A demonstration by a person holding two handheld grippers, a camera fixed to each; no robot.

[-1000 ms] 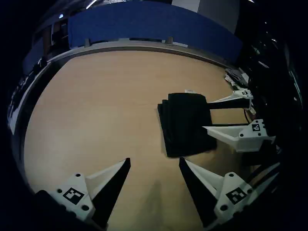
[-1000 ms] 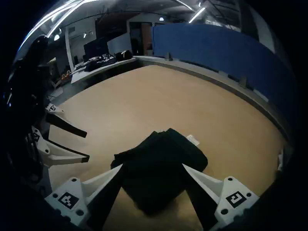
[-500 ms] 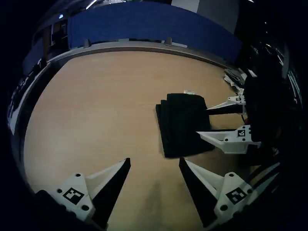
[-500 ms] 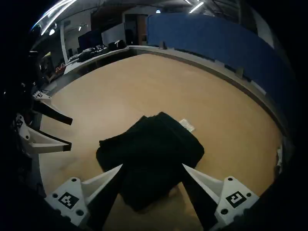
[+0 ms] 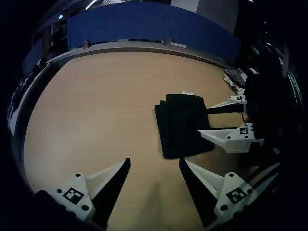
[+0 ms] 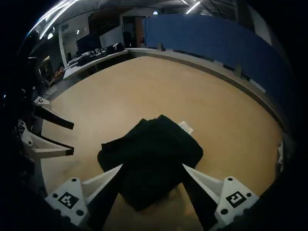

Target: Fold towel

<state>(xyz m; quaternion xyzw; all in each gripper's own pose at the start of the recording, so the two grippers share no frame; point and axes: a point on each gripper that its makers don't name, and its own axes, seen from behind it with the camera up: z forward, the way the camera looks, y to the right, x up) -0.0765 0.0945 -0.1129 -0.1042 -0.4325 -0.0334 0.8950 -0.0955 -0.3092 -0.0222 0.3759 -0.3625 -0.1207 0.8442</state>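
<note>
Pale wood-grain laminate covered the broad table (image 5: 96, 107), which curved away under dim light to a grey rim. Behind that rim stood a long blue partition (image 5: 154, 27). In the right gripper view the same tabletop (image 6: 154, 88) ran back to the partition (image 6: 215, 42), with desks carrying dark monitors (image 6: 92, 57) farther off and strip lights (image 6: 192, 5) on the ceiling.

The towel (image 5: 184, 125) was black and lay flat on the table toward its right side in the left gripper view. It was folded into a compact rectangle, and its layers showed as stepped edges along the side nearer the table's middle. A small white tag (image 5: 188, 92) stuck out at its far edge. From the right gripper view the towel (image 6: 154, 154) looked thick and slightly rumpled, and the tag (image 6: 186, 127) lay on the wood just beside it.

The left gripper (image 5: 154, 158) hung over bare wood near the towel, its fingers spread wide with nothing between them. The right gripper (image 5: 203, 120) reached in from the side with its fingers apart, the tips overlapping the towel's near edge. Whether they touched the cloth could not be told. In its own view the right gripper (image 6: 153, 165) straddled the towel, and the left gripper (image 6: 73, 136) showed at the far left, well apart from the cloth. A dark sleeve (image 5: 265, 107) loomed behind the right gripper. Some pale papers (image 5: 233, 75) lay at the table's edge beyond it, too dim to make out.
</note>
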